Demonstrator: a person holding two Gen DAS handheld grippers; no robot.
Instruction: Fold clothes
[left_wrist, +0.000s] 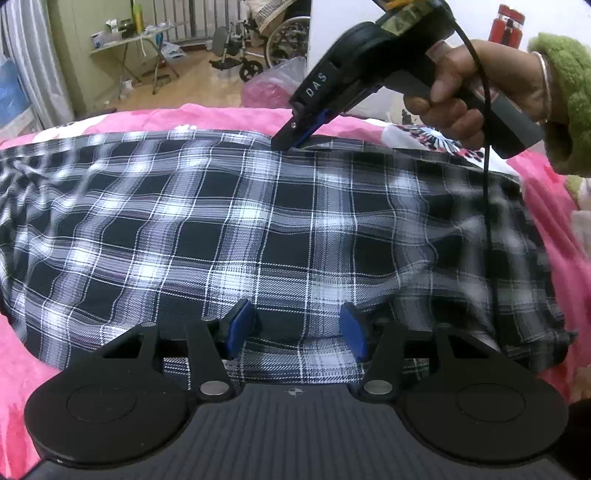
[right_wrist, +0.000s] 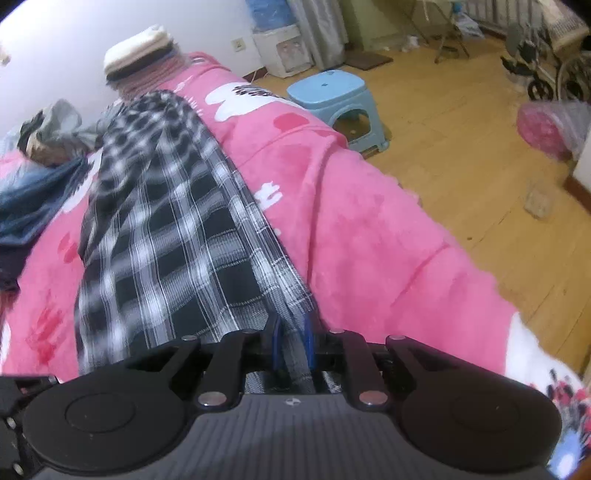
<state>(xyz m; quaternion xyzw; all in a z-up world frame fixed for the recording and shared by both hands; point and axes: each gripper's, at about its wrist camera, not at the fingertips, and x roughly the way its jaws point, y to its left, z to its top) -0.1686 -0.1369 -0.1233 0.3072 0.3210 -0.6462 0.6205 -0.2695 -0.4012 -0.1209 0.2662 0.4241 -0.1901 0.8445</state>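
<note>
Plaid cloth (left_wrist: 280, 229), black and white, lies spread over the pink blanket (left_wrist: 221, 114) on the bed and runs right up under the left gripper (left_wrist: 297, 326). Its blue pads stand about half apart with the fabric below them, not pinched as far as I can see. Right gripper (right_wrist: 293, 339) has its pads nearly together with a narrow fold of the plaid's edge between them; whether they actually press it is hard to tell, since motion blur smears that spot. From the left view it tips down onto the far hem, held by a hand (left_wrist: 454, 96) in a green sleeve (left_wrist: 565, 99). Blue stool (right_wrist: 338, 105) sits on the wood floor beside the bed.
</note>
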